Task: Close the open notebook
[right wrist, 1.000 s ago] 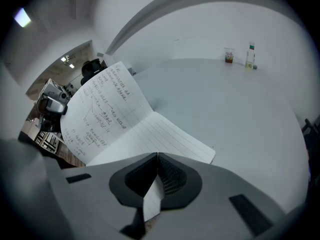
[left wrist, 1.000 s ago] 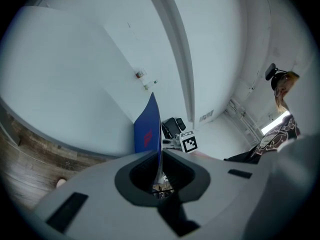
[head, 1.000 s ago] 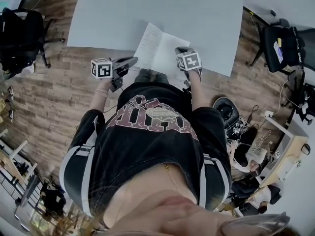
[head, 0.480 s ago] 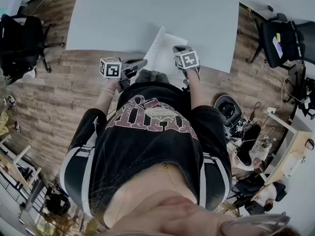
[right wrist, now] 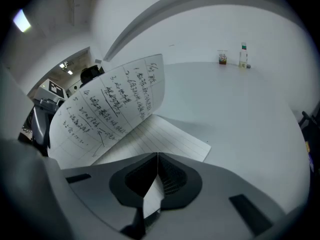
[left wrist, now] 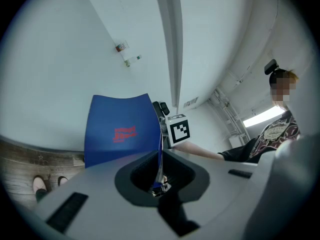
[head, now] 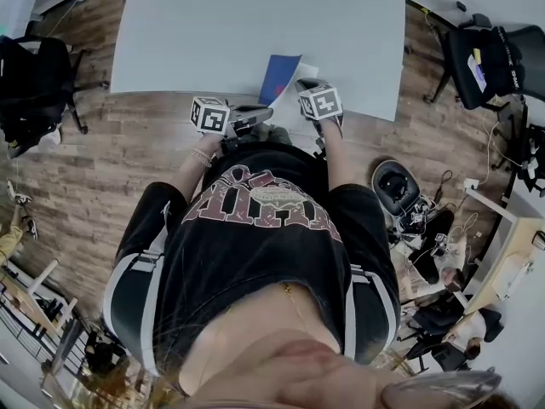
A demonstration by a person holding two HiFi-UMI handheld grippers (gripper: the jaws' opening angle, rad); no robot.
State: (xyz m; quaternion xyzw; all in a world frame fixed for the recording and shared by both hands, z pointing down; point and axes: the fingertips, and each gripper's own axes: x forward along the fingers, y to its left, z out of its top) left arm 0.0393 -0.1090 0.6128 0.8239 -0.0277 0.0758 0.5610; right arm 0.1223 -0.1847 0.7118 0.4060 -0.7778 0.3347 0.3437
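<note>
the left claw [left wrist: 159, 183] is pinching the bottom edge of the blue cover [left wrist: 120, 129] of the notebook [head: 279, 73], its jaws pressed nearly together on the thin board. the cover is standing upright straight ahead of these jaws and spreading away to their left, its red print facing this claw. past the cover's right edge a marker cube [left wrist: 179, 130] is showing, with a bare forearm running back from it to the person [left wrist: 272, 134] in a black shirt

the right claw [right wrist: 152, 196] is clamping the near edge of the lined page [right wrist: 165, 139], a white sliver of paper caught between its closed jaws. that page is lying flat just ahead of the jaws. to their left a written leaf [right wrist: 112, 106] is curving up off the flat page, its handwriting facing this claw

from above, the two claws are sitting side by side at the near edge of the pale table [head: 255, 24], the left one just left of the right, with the raised cover leaning between and ahead of them. far ahead of the right claw a small jar [right wrist: 222, 58] and a bottle [right wrist: 243, 55] are standing close together on the table, well apart from the notebook. behind both claws a wooden floor [head: 102, 160] is spreading out, with a black chair [head: 34, 75] off to the left claw's side
</note>
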